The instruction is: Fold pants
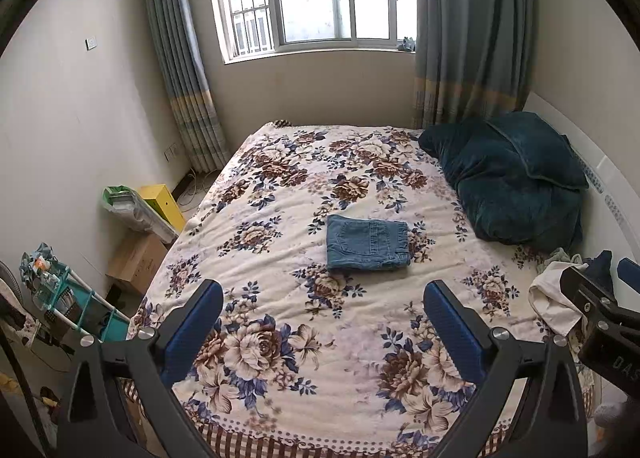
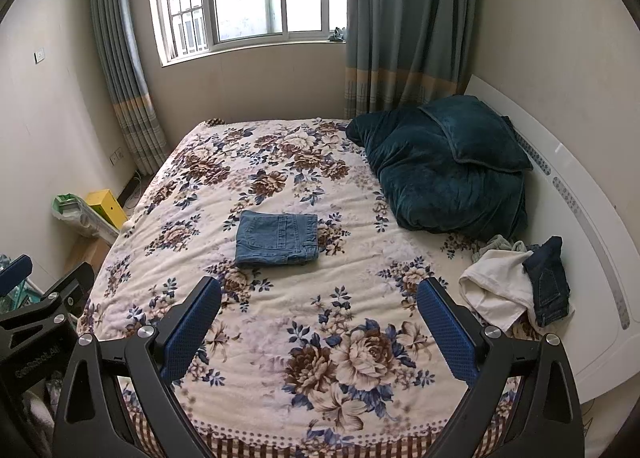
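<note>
- left gripper (image 1: 323,300) nearest the lens, jaws spread wide, nothing between them; right gripper (image 2: 319,298) the same, wide and empty.
- both held above the near end of the floral blanket (image 1: 280,398), well apart from the cloth.
- jeans (image 1: 367,242) lie mid-bed as a compact folded rectangle, back pocket up.
- judgement: folding looks finished on this pair; step in hand is release/retreat.
- next likely calls for a reach to the unfolded clothes pile (image 2: 516,286) by the teal pillow (image 2: 448,169).
</note>
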{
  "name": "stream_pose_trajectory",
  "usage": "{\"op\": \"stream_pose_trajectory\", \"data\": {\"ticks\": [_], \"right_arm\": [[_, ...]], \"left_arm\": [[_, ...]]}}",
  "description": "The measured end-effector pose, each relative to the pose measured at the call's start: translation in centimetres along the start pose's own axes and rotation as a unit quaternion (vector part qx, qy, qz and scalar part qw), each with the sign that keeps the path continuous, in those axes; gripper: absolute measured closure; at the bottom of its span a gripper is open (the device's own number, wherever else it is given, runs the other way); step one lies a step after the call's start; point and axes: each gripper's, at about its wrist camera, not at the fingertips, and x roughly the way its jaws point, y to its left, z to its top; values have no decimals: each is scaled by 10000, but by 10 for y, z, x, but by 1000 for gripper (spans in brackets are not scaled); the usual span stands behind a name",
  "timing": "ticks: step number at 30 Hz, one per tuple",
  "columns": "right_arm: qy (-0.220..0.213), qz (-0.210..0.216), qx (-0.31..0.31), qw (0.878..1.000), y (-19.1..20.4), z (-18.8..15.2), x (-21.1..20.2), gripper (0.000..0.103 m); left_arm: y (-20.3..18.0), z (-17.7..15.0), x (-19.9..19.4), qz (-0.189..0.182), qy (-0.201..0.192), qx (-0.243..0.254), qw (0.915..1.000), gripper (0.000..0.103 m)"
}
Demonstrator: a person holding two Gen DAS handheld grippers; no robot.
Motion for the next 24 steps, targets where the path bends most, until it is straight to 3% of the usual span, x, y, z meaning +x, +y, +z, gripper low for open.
{"op": "stream_pose_trajectory", "data": {"ticks": [24], "right_arm": [[-64, 53, -86, 9999, 4, -7, -6, 3]], "left_arm": [[-2, -1, -5, -28, 5, 15, 10000, 0]]}}
